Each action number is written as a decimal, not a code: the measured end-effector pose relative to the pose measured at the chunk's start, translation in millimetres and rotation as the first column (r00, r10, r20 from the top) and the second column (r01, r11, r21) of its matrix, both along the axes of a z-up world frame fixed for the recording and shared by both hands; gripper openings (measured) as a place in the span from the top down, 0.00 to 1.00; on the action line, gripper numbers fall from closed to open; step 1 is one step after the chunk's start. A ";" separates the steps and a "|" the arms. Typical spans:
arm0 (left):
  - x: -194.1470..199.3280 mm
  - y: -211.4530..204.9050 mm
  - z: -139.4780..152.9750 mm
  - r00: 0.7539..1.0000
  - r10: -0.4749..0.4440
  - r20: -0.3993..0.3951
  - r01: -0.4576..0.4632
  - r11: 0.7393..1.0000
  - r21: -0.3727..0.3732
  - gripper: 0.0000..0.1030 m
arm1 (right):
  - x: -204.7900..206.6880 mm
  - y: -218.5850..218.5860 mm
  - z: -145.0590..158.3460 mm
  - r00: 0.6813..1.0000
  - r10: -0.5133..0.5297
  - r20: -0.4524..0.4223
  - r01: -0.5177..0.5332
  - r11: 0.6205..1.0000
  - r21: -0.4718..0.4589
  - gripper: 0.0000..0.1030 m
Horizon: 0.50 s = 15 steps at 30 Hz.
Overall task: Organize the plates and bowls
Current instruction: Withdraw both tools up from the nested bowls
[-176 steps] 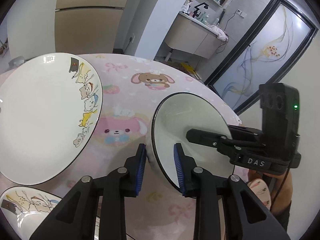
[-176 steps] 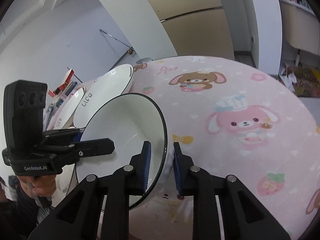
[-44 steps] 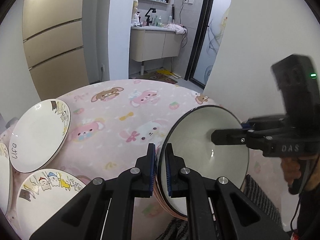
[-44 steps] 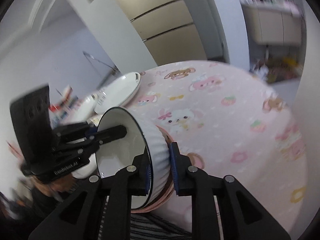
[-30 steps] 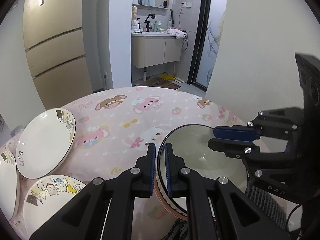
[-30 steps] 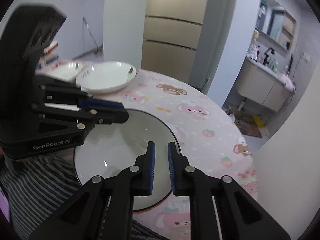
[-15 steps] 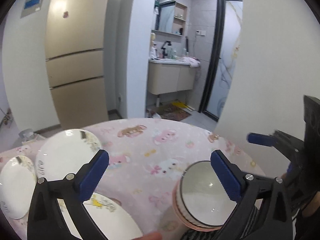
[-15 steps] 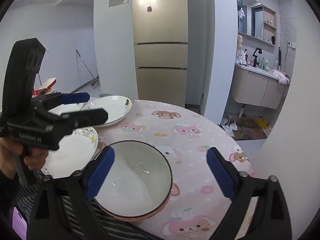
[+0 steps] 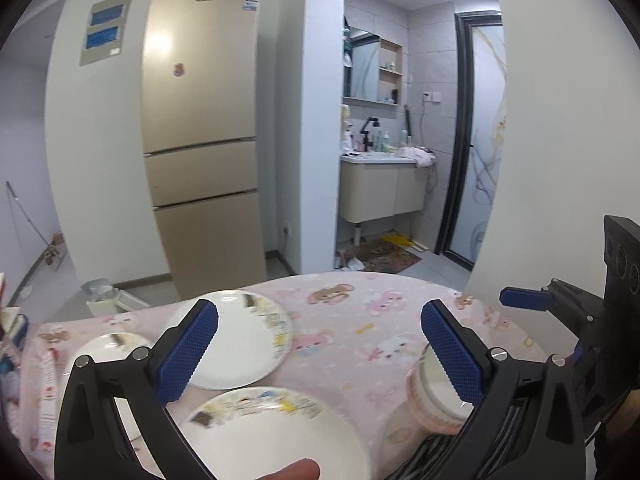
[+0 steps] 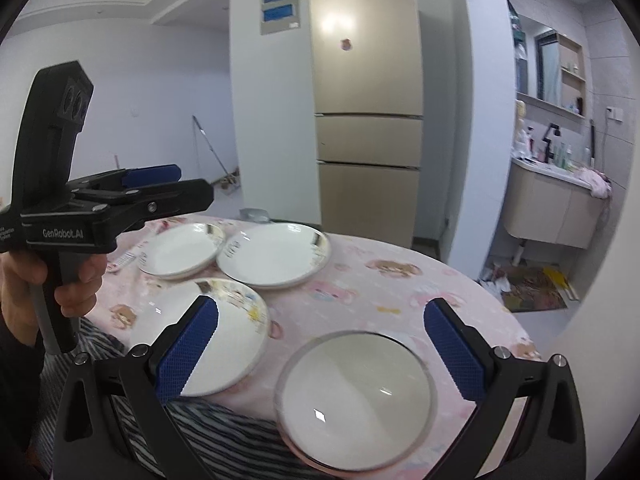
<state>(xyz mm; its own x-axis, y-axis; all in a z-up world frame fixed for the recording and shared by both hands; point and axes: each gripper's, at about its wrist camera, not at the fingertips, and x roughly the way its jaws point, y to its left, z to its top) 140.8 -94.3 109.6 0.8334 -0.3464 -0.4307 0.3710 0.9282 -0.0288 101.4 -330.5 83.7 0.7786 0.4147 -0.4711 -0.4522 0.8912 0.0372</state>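
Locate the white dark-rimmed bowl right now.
In the right wrist view the white dark-rimmed bowl sits on the pink cartoon tablecloth at the near table edge, right of the nearest white cartoon plate.

Both tongs, left (image 9: pixel 318 346) and right (image 10: pixel 320 346), now wide apart, off the bowl (image 10: pixel 354 398).

Both hand-held grippers, left (image 9: pixel 319 348) and right (image 10: pixel 320 346), apparently gape empty.
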 end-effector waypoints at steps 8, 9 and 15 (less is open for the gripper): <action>-17.8 61.0 -4.6 0.996 0.087 -0.008 -0.087 0.996 -0.008 0.00 | 3.0 53.1 -5.7 0.995 0.096 -0.006 -0.096 0.995 0.021 0.00; -18.3 67.8 -6.7 0.995 0.098 -0.012 -0.098 0.995 -0.009 0.00 | 3.8 59.2 -6.3 0.994 0.106 -0.007 -0.106 0.994 0.025 0.00; -17.3 102.5 -13.1 0.988 0.149 -0.040 -0.150 0.988 -0.030 0.00 | 15.3 89.7 -5.1 0.992 0.125 -0.021 -0.124 0.991 0.040 0.00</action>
